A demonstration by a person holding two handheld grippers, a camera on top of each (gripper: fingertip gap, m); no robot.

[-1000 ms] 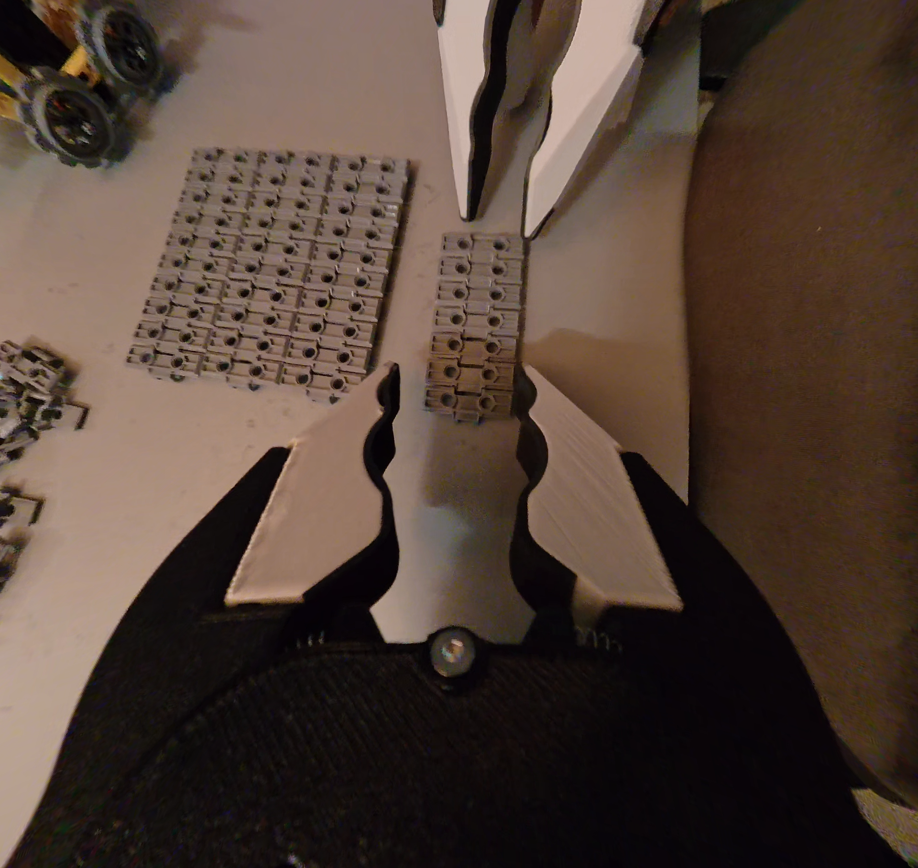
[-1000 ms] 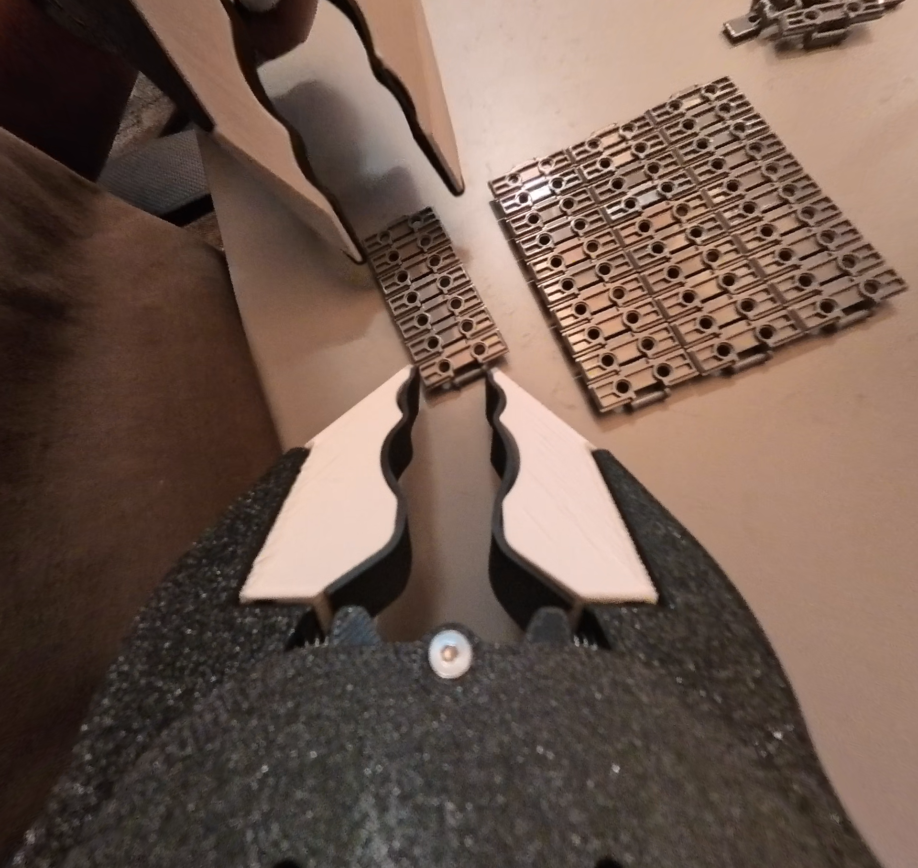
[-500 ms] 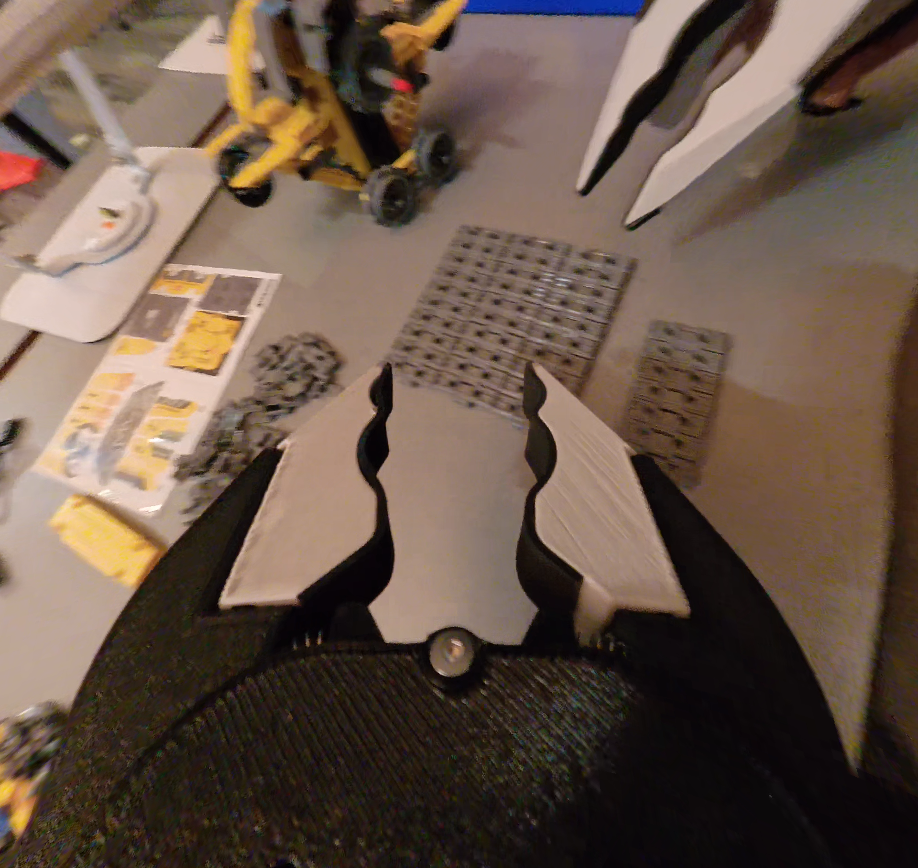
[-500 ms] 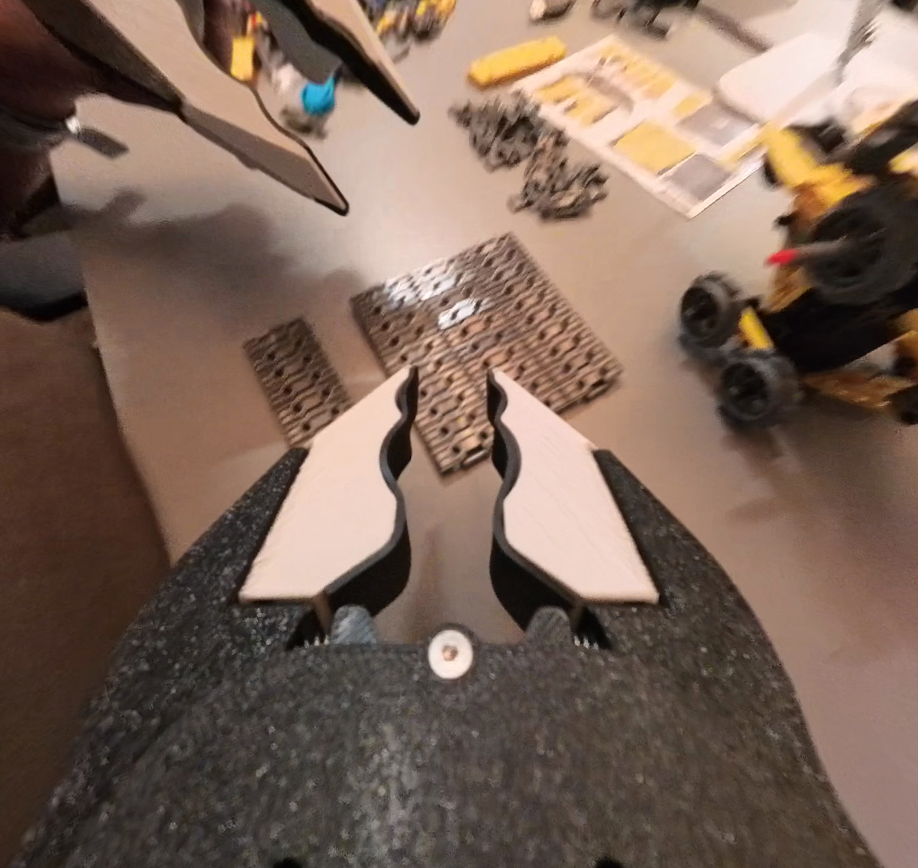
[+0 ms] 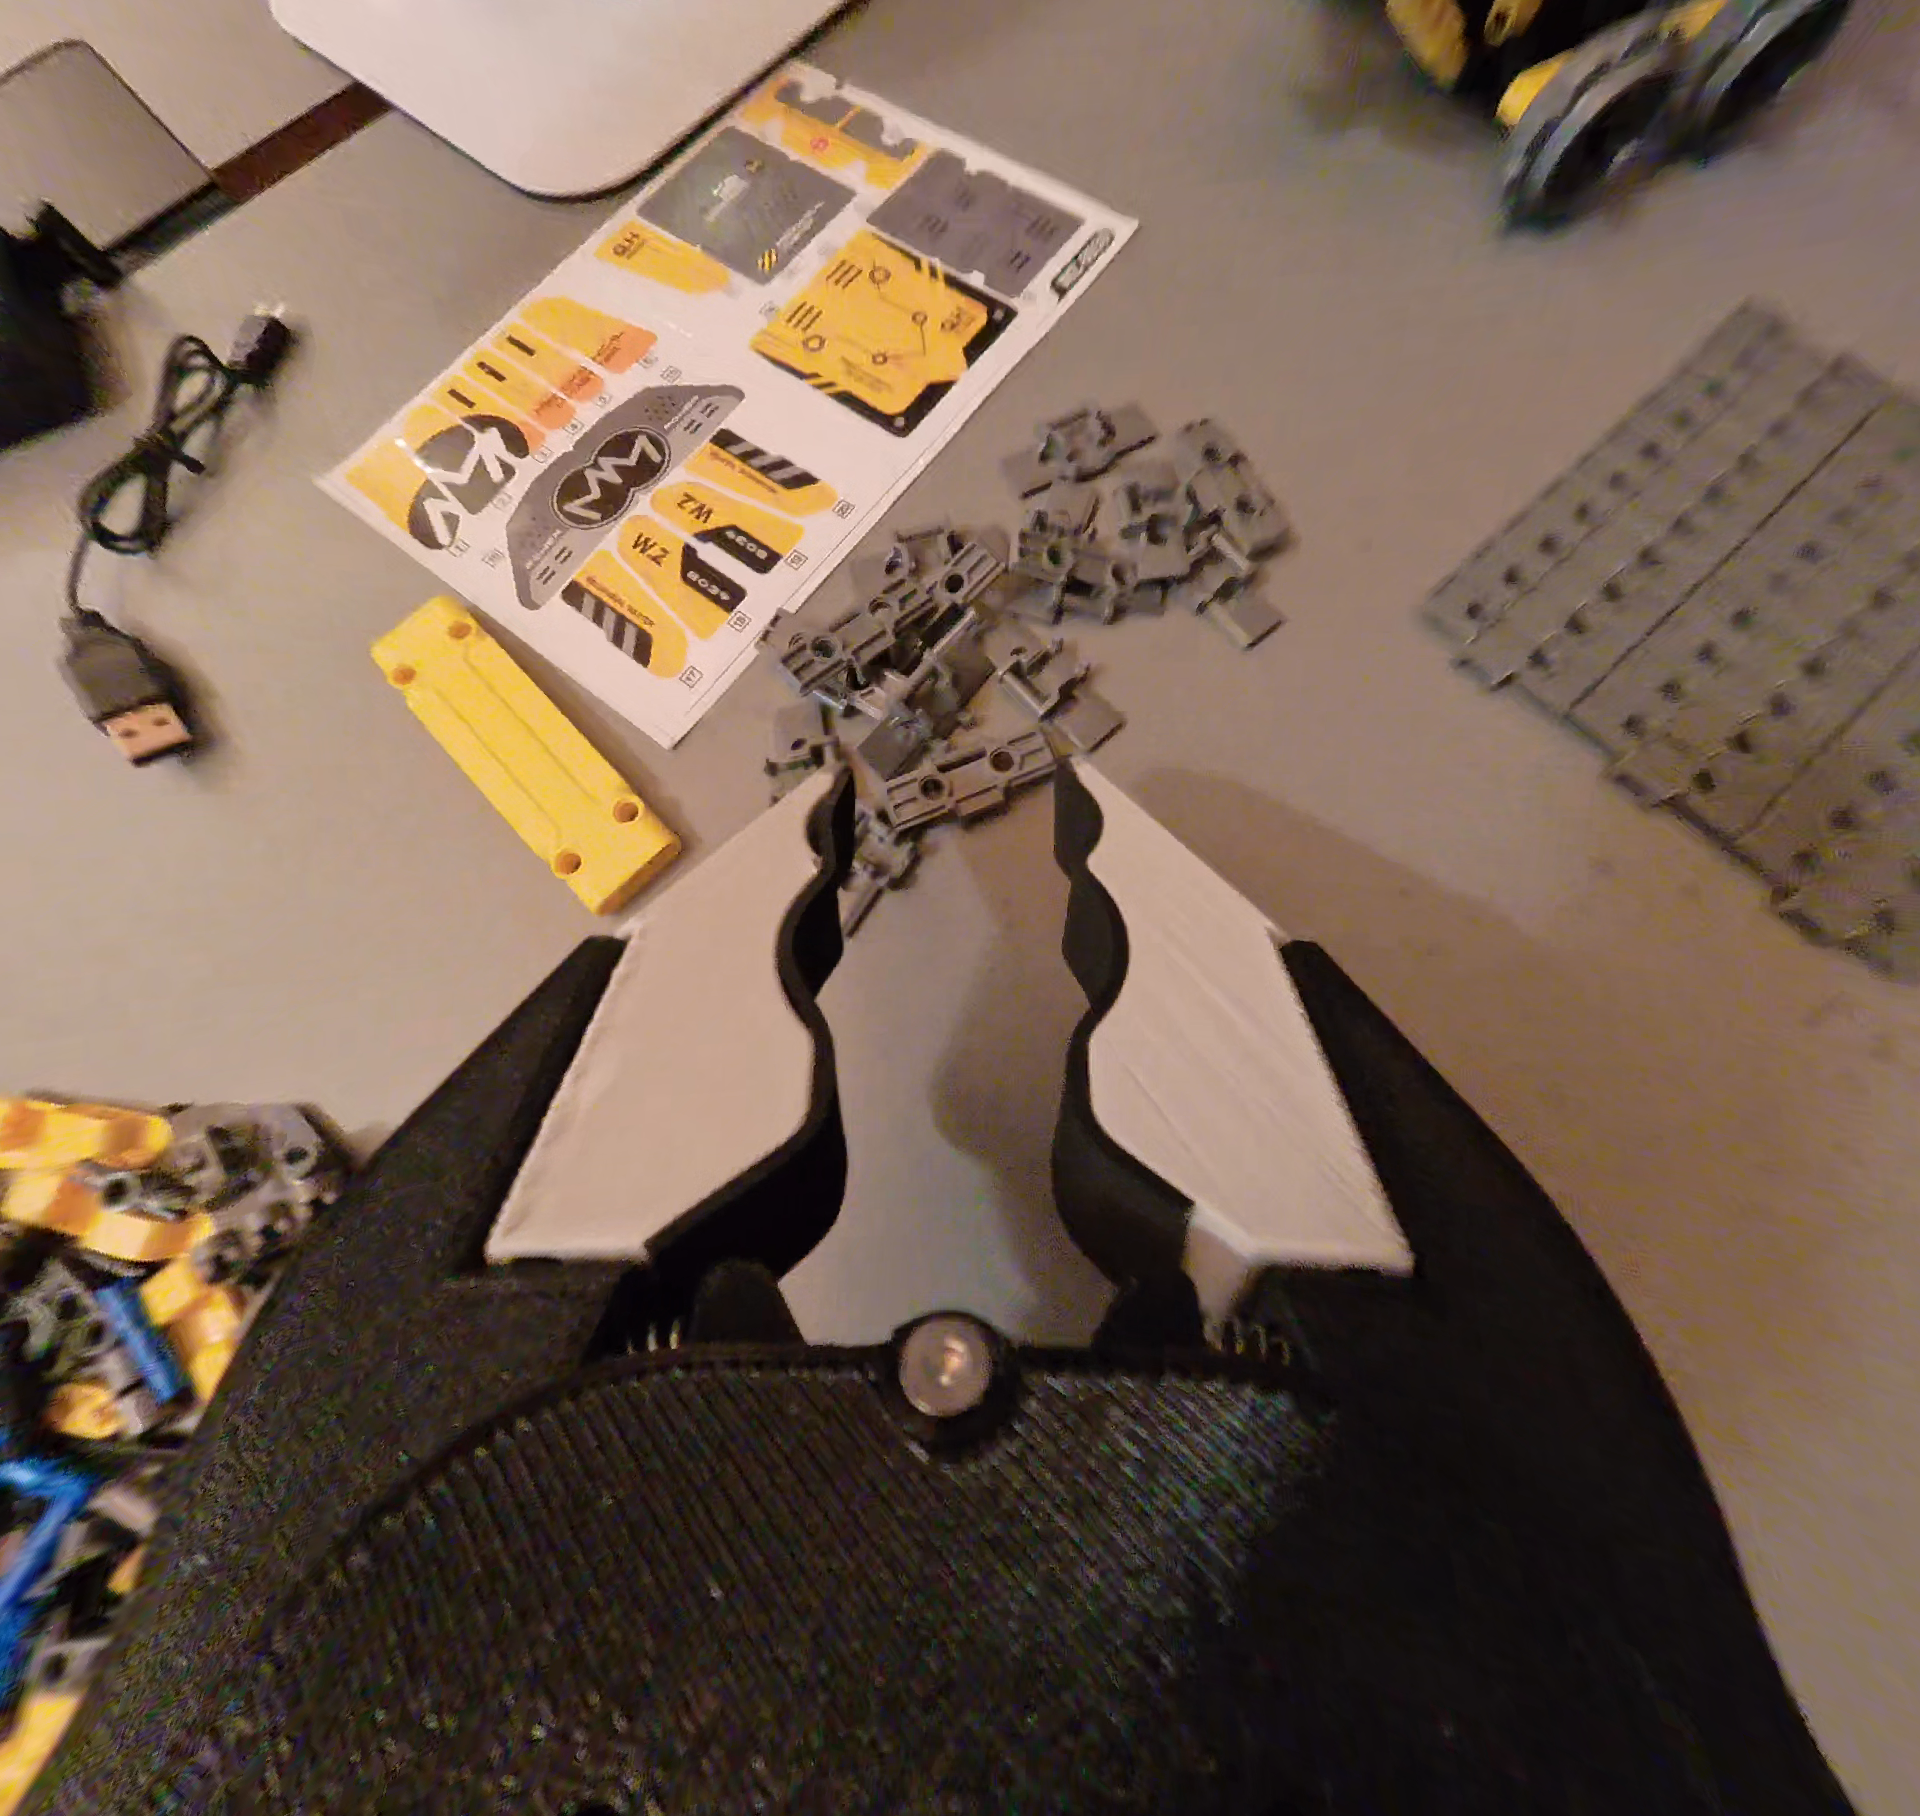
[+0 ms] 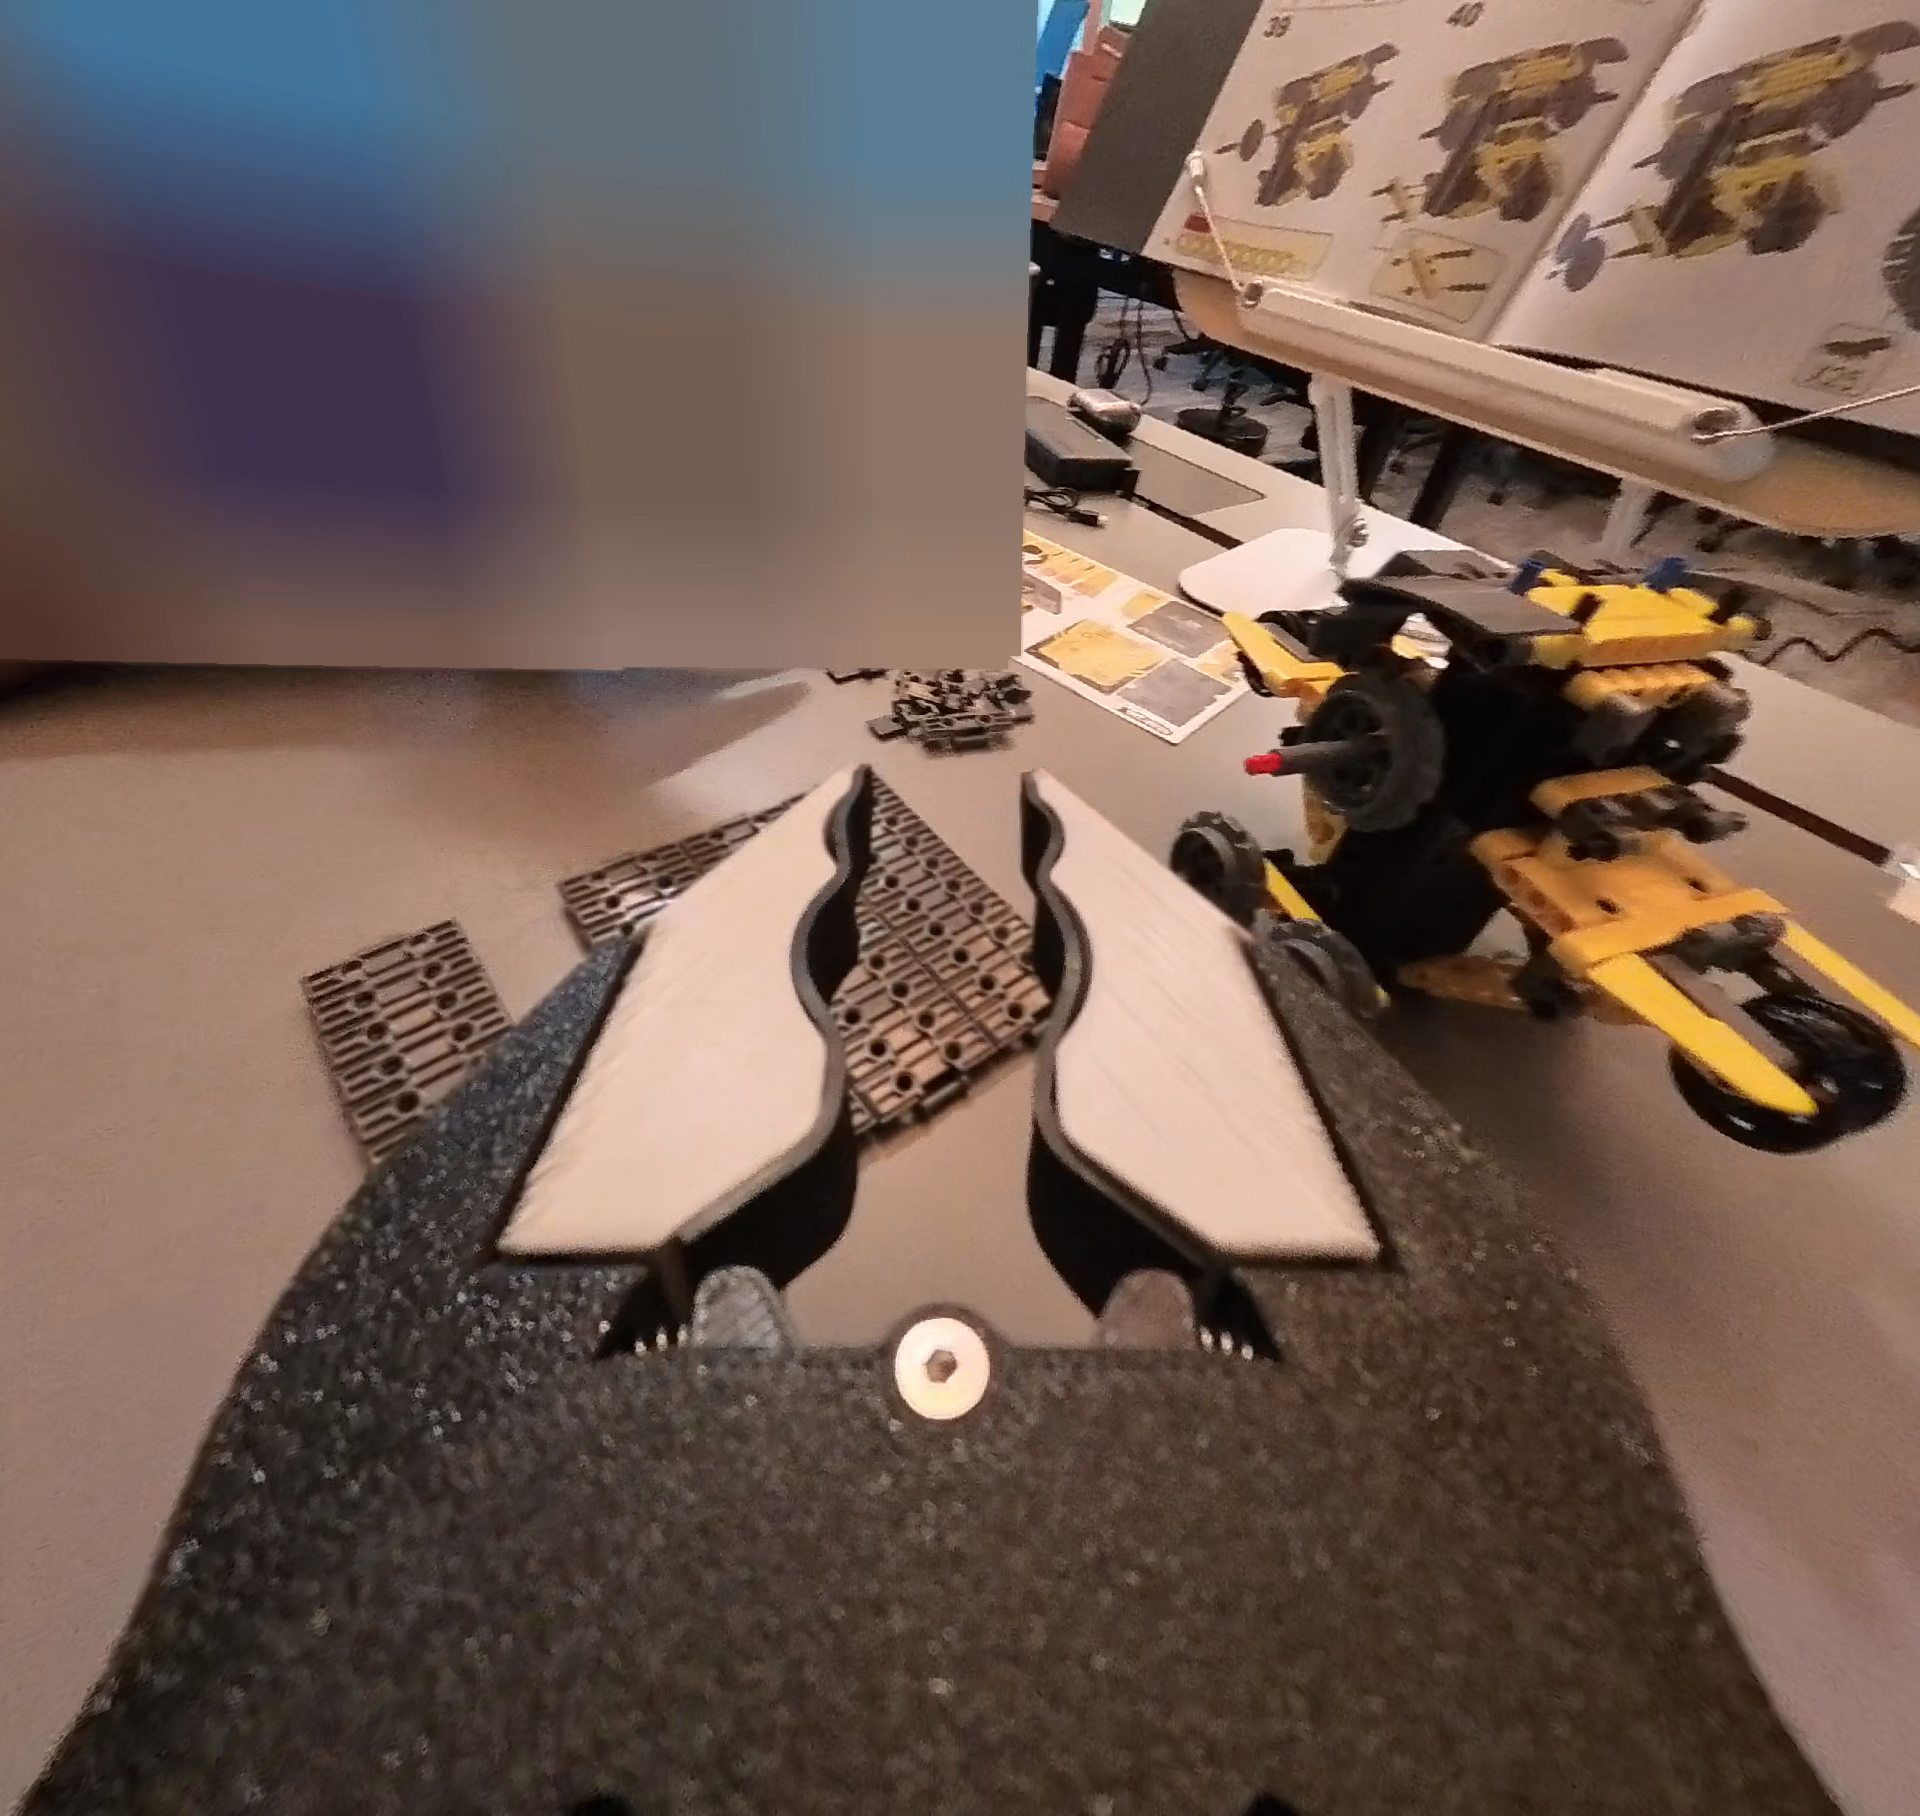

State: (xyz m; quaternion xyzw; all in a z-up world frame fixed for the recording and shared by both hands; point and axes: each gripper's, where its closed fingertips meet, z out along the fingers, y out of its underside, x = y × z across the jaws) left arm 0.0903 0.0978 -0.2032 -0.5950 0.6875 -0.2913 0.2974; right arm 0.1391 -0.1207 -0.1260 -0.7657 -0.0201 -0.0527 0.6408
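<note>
My left gripper (image 5: 951, 774) is open, its tips at the near edge of a pile of loose grey track links (image 5: 997, 603) on the grey table. One link (image 5: 961, 779) lies between the tips, not gripped. A wide mat of joined grey links (image 5: 1714, 623) lies to the right. My right gripper (image 6: 940, 779) is open and empty, held above that wide mat (image 6: 925, 945). A narrow strip of joined links (image 6: 400, 1018) lies left of it. The loose pile shows farther off in the right wrist view (image 6: 951, 701).
A yellow and black toy vehicle (image 6: 1538, 831) stands right of the mats, also in the left wrist view (image 5: 1621, 31). A sticker sheet (image 5: 727, 395), yellow panel (image 5: 525, 748), USB cable (image 5: 135, 519), parts heap (image 5: 114, 1236), stand base (image 5: 582, 31). An open instruction booklet (image 6: 1558, 125) on a stand. There is about 25 centimetres between the tips of the two grippers.
Both grippers left the narrow strip. The left swung left to the loose link pile. The right rose and tilted up, now over the wide mat, facing the vehicle.
</note>
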